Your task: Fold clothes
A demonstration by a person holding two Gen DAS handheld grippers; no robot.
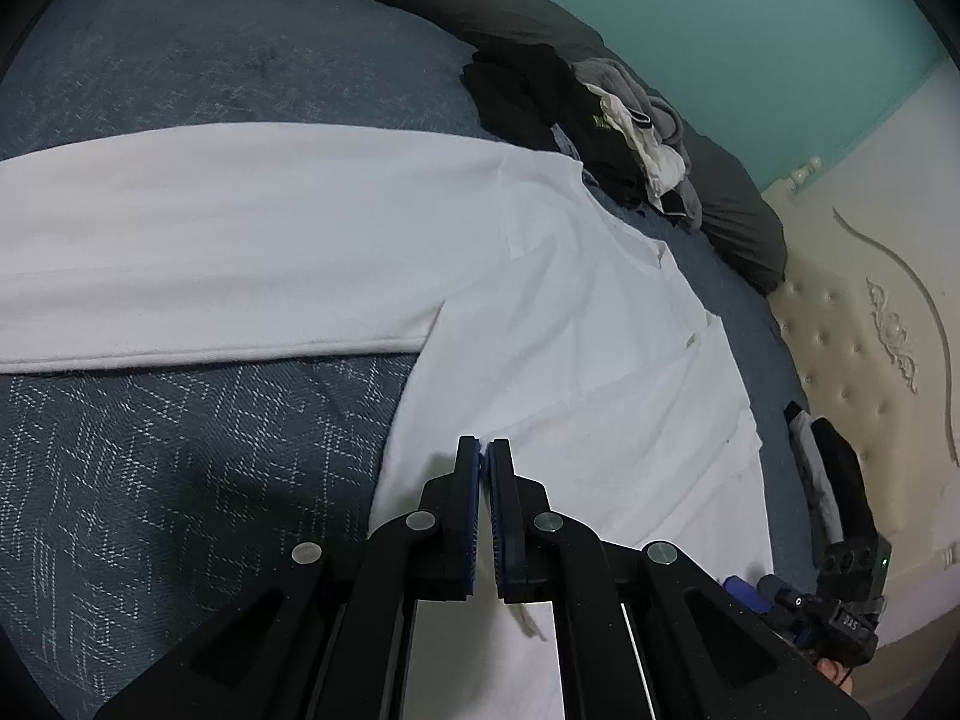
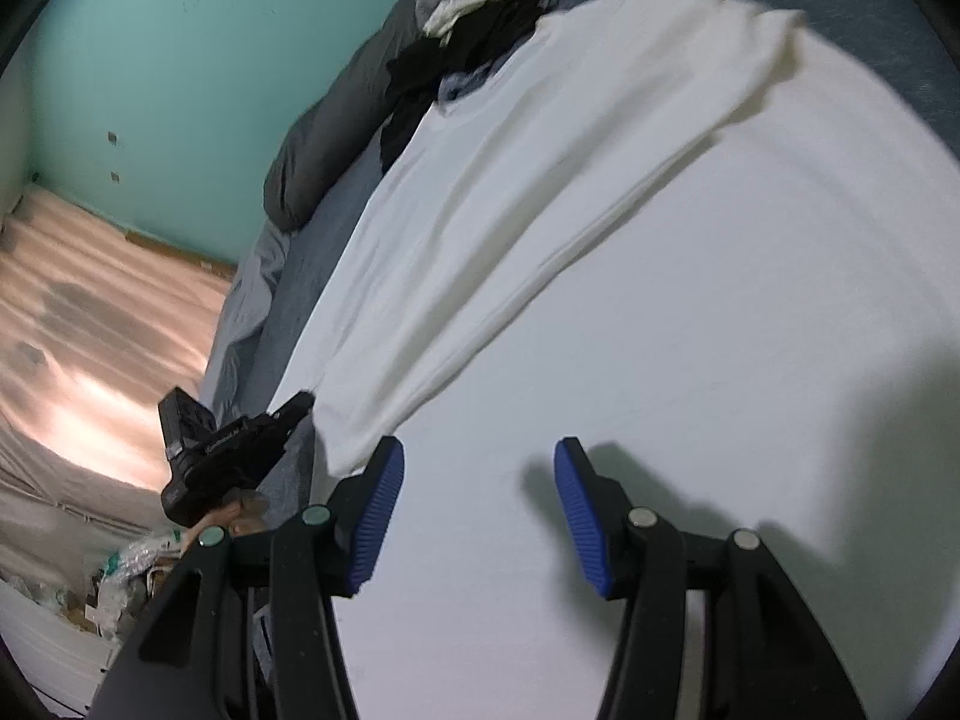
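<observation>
Left hand-held gripper (image 1: 483,456), low centre of its frame, has its blue pads pressed together over the white shirt (image 1: 570,348); whether cloth is pinched I cannot tell. Right hand-held gripper (image 2: 479,468) stands wide open and empty above the shirt (image 2: 600,240), which lies flat on the bed (image 1: 180,450), a sleeve folded across. Dark clothes (image 1: 576,114) are heaped at the upper right.
</observation>
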